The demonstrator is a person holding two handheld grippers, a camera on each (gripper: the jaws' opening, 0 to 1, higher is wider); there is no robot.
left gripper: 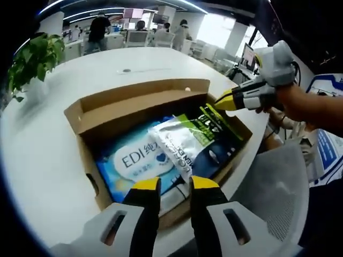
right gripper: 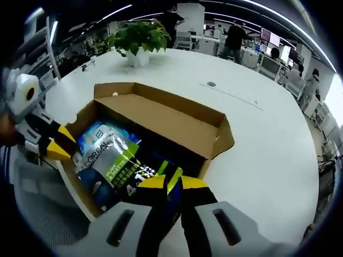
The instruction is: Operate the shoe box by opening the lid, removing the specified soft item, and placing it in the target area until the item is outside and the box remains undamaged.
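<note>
1. cardboard box [left gripper: 140,110] sits open on the white surface [left gripper: 48,160], lid folded back.
2. inside lie a blue pack [left gripper: 136,160] and a silver-green pouch [left gripper: 185,140], side by side and overlapping.
3. left gripper [left gripper: 174,184] hangs over the box's near edge, fingers slightly apart, gripping nothing.
4. right gripper [right gripper: 167,182] hovers above the pouch's end, fingers nearly together, nothing between them.
5. a plant [right gripper: 138,37] stands well beyond the box.
</note>
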